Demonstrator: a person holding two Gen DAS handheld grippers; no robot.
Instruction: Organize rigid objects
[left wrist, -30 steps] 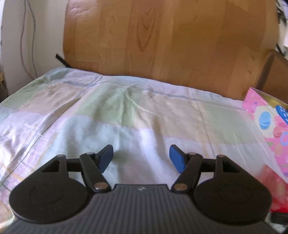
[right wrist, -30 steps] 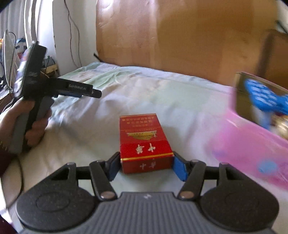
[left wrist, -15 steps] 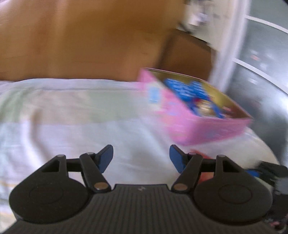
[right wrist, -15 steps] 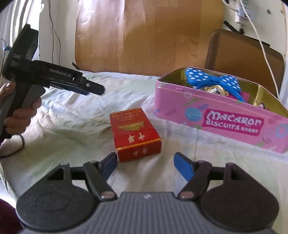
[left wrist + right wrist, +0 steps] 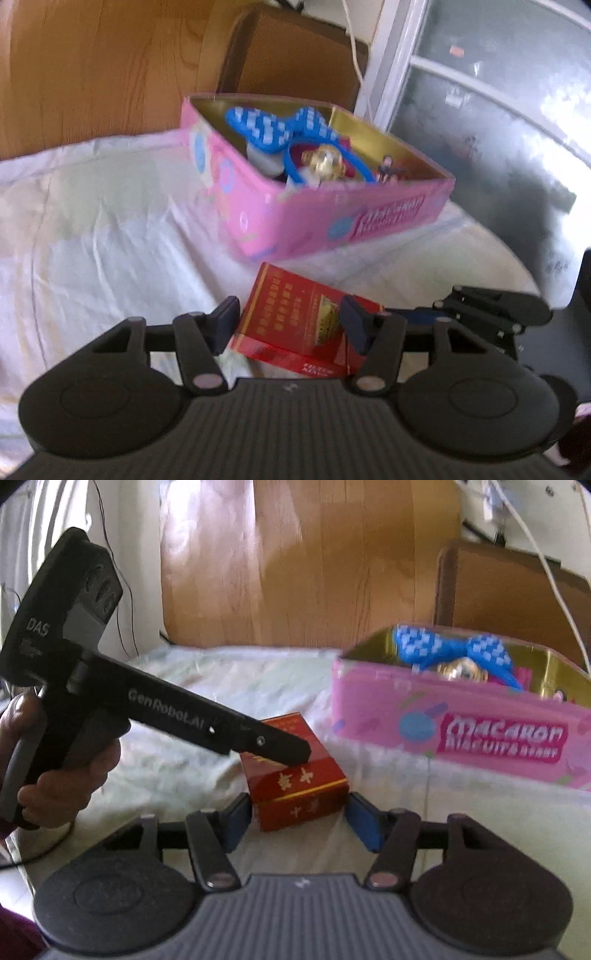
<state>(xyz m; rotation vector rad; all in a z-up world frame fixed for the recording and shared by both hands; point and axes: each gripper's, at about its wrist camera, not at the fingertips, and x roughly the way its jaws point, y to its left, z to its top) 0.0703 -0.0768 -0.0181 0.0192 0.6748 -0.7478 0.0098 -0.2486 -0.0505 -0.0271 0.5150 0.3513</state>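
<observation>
Closing both tongs — left tongs [image 5: 288, 321] and right tongs [image 5: 298, 821] — around the red pack [image 5: 295, 317] (neither visibly clamped), just beside the pink tin [image 5: 332, 221] on the bed — lifting it in comes next.

A home bedroom is being shown. A bed is being covered by a pale patchwork sheet [image 5: 207, 686], and it is being backed by a wooden headboard [image 5: 295, 561]. Cables [image 5: 554, 576] are being trailed down the wall, and a pink biscuit tin [image 5: 314, 214] of trinkets is being kept on the bedding beside a window [image 5: 498, 110].
</observation>
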